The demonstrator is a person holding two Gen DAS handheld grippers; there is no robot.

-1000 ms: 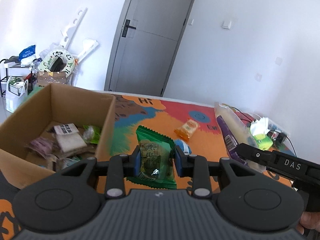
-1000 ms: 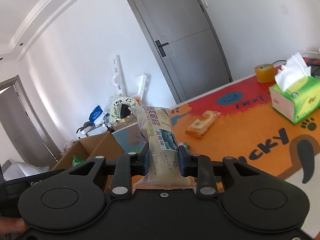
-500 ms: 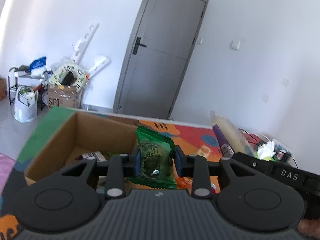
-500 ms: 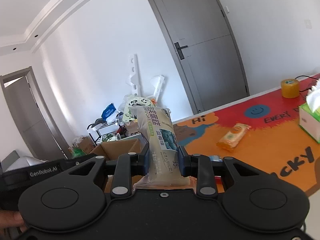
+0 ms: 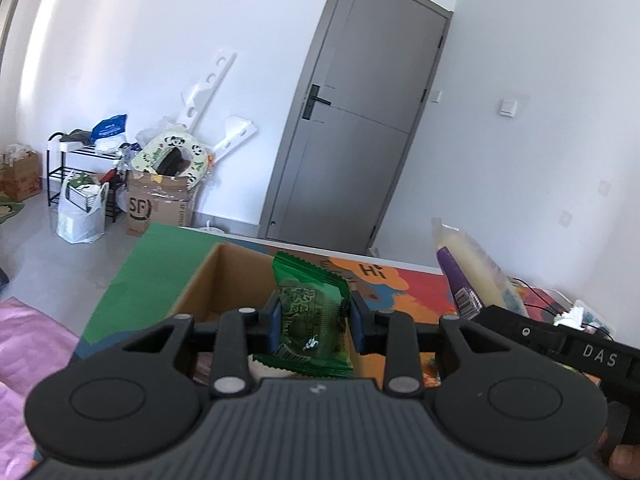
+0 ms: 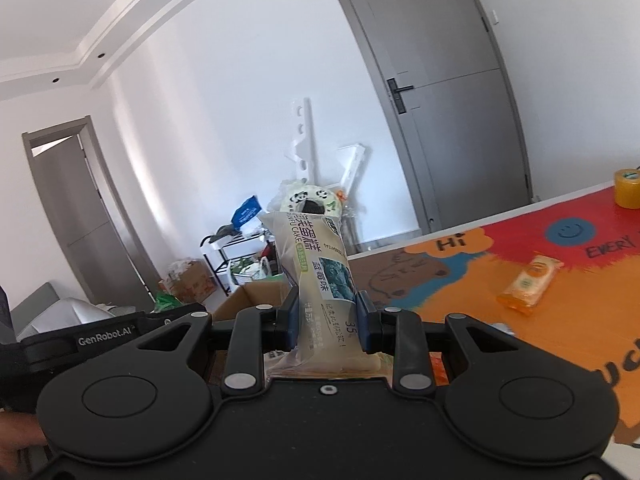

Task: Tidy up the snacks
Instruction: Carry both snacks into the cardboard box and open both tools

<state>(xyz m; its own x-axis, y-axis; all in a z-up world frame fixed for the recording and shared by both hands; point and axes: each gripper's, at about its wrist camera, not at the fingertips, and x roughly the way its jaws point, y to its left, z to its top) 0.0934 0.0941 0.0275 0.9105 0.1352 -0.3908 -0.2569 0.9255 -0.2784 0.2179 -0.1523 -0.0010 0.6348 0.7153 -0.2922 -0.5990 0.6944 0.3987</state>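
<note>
- A green snack packet [image 5: 310, 322] is seen clamped upright between the blue-padded fingers [image 5: 275, 322] of the left gripper [image 5: 315, 324]; its crimped top edge points toward 12 o'clock, and its lower end rests against the gripper body.
- An open cardboard box [image 5: 224, 280] is seen directly behind and below the held packet; the packet is held over the box's opening; other wrapped items are glimpsed inside at 7 o'clock of the packet, though they cannot be identified.
- A long pale cake packet [image 6: 320, 280], printed with a blueberry picture, is seen gripped at its lower part by the fingers [image 6: 289, 322] of the right gripper [image 6: 326, 322]; it stands nearly upright, leaning slightly to 11 o'clock.
- The same cake packet [image 5: 470, 270] is visible in the left view at 3 o'clock of the green packet, above the right gripper's black body.
- An orange snack packet [image 6: 530, 284] is left lying flat on the colourful table mat [image 6: 580, 320], at 3 o'clock of the cake packet and well apart from it.
- A roll of yellow tape [image 6: 627, 188] is seen standing at the mat's far edge, at 2 o'clock.
- A grey door [image 5: 356, 120] is shown closed in the white wall behind.
</note>
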